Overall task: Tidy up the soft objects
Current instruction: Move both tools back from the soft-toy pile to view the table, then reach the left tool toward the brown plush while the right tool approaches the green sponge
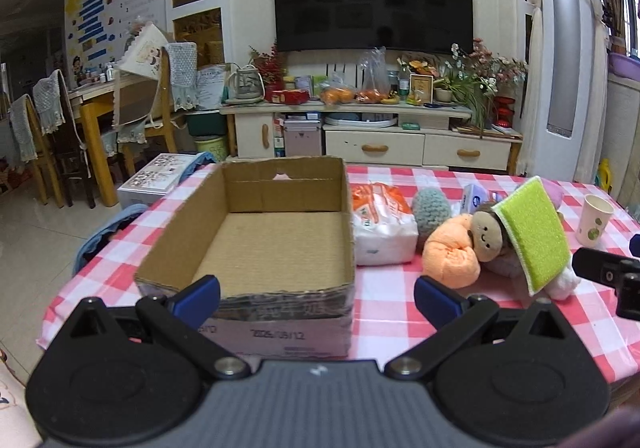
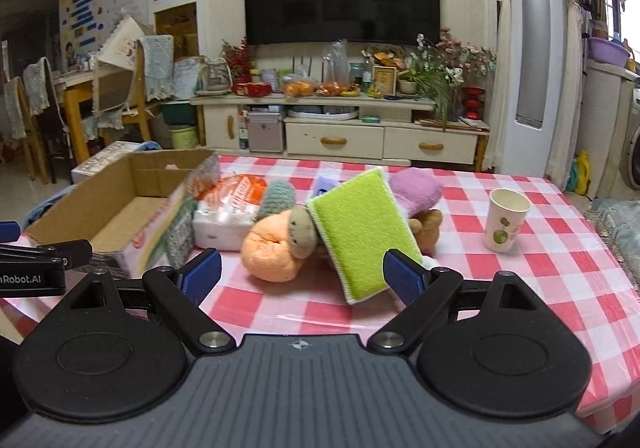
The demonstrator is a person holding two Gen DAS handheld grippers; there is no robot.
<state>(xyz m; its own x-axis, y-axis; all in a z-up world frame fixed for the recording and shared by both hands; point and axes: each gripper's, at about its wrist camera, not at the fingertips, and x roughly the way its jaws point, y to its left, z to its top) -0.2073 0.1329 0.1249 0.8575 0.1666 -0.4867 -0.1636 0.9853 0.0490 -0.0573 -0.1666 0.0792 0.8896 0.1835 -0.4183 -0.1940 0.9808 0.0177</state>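
An empty cardboard box (image 1: 256, 240) (image 2: 120, 203) stands on the left of the red-checked table (image 1: 392, 308). My left gripper (image 1: 316, 298) hangs open just before its near wall. To the right lies a heap: a green sponge (image 1: 534, 234) (image 2: 362, 232) leaning on a brown monkey plush (image 1: 486, 234) (image 2: 300, 230), an orange towel roll (image 1: 450, 254) (image 2: 272, 252), a teal knitted ball (image 1: 432, 207) (image 2: 278, 195), a tissue pack (image 1: 382, 228) (image 2: 228, 215) and a purple cloth (image 2: 416, 187). My right gripper (image 2: 302, 278) is open, close in front of the sponge and the roll, holding nothing.
A paper cup (image 2: 506, 226) (image 1: 594, 219) stands on the table to the right of the heap. Beyond the far edge are a TV cabinet (image 1: 372, 131), chairs (image 1: 140, 115) and a white box (image 1: 156, 179) on the floor at left.
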